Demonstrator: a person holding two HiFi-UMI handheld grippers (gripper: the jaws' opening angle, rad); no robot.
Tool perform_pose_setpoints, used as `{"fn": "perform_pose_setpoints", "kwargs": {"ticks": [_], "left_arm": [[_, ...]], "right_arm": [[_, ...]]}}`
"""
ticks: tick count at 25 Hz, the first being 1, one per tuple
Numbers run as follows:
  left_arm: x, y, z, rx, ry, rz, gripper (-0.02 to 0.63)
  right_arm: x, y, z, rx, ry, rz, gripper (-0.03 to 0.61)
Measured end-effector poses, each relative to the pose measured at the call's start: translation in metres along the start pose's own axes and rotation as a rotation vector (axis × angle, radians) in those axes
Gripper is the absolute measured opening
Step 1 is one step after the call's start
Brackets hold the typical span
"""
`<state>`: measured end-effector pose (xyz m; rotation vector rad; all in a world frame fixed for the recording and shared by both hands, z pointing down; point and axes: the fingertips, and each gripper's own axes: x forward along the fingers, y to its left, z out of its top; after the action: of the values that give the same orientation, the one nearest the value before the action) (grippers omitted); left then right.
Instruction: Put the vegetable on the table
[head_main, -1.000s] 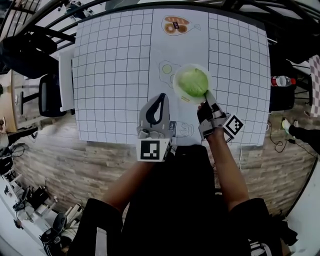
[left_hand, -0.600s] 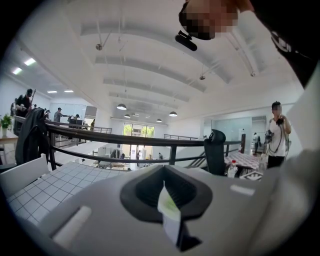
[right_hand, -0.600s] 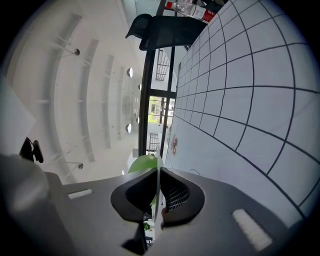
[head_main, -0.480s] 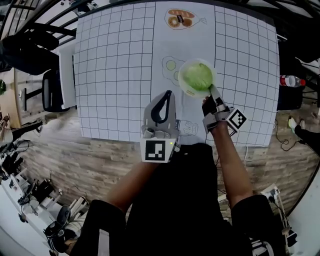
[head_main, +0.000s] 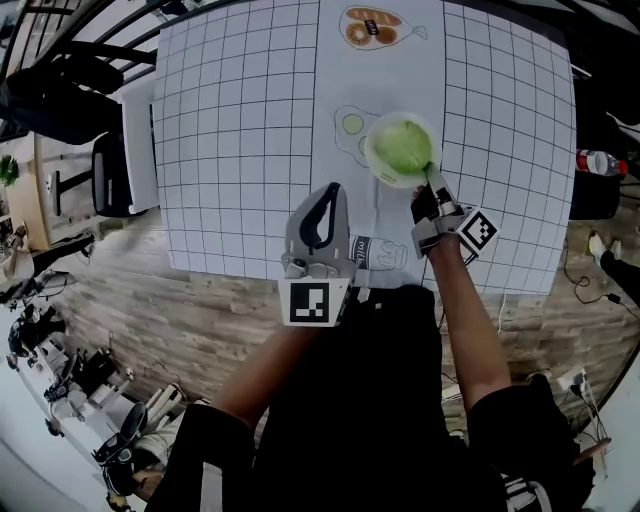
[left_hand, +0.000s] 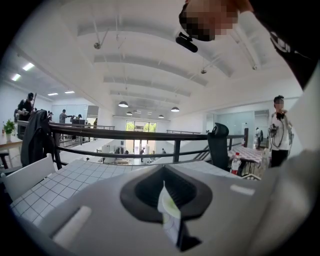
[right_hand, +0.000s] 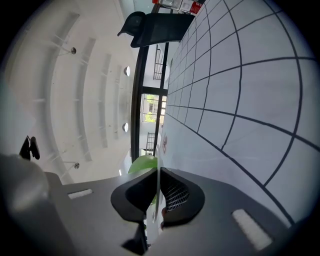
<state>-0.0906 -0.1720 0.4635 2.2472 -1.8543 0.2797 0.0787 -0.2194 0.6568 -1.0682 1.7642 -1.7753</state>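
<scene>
Right gripper (head_main: 430, 180) pinches only the rim of the shallow white plate (head_main: 372, 160), left gripper (head_main: 328, 192) clamps a thin white-green slip (left_hand: 167, 215); any tilt could roll the round pale-green cabbage (head_main: 403, 146) off.

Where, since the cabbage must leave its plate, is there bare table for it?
Bare: the gridded table left of the plate, and the gridded stretch right of it. Crowded: the middle strip, with cabbage, plate, the right tool on its rim and the left tool nearer.
</scene>
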Motion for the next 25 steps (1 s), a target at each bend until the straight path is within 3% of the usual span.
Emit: {"fn": "perform_pose_setpoints", "kwargs": {"ticks": [25], "left_arm": [[0.001, 0.012, -0.007, 0.006, 0.026, 0.011, 0.008]], "right_arm": [[0.026, -0.036, -0.02, -0.015, 0.07, -0.092, 0.015]]}}
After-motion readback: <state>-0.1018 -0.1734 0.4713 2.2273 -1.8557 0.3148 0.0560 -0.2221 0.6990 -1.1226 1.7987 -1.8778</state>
